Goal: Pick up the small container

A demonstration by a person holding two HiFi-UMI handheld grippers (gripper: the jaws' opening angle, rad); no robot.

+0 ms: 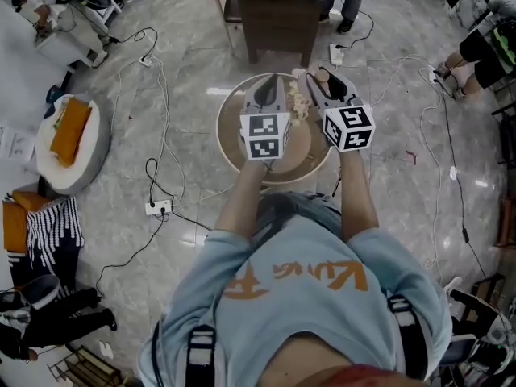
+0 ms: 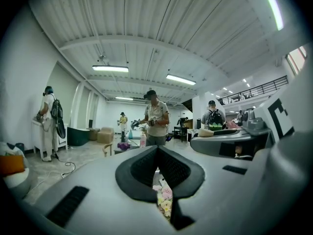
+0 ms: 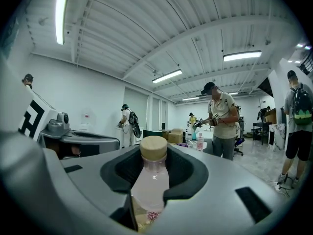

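Observation:
The small container is a clear bottle point(image 3: 149, 185) with pale contents and a round wooden cap point(image 3: 153, 148). My right gripper point(image 3: 153, 156) is shut on it, and the bottle stands upright between the pads. In the head view the bottle point(image 1: 322, 76) sticks out of the right gripper point(image 1: 318, 79) over the far side of a round wooden table point(image 1: 234, 158). My left gripper point(image 1: 271, 81) hovers beside it over the table's middle. Its tips point(image 2: 156, 153) meet with nothing held. Pale dried flowers point(image 2: 164, 199) show through the slit behind the tips.
The dried flowers point(image 1: 299, 103) lie on the table between the two grippers. A dark wooden cabinet point(image 1: 278, 14) stands just beyond the table. Cables and a power strip point(image 1: 159, 208) lie on the floor at left, near a round cushioned seat point(image 1: 71, 139). A person point(image 3: 222, 119) stands ahead.

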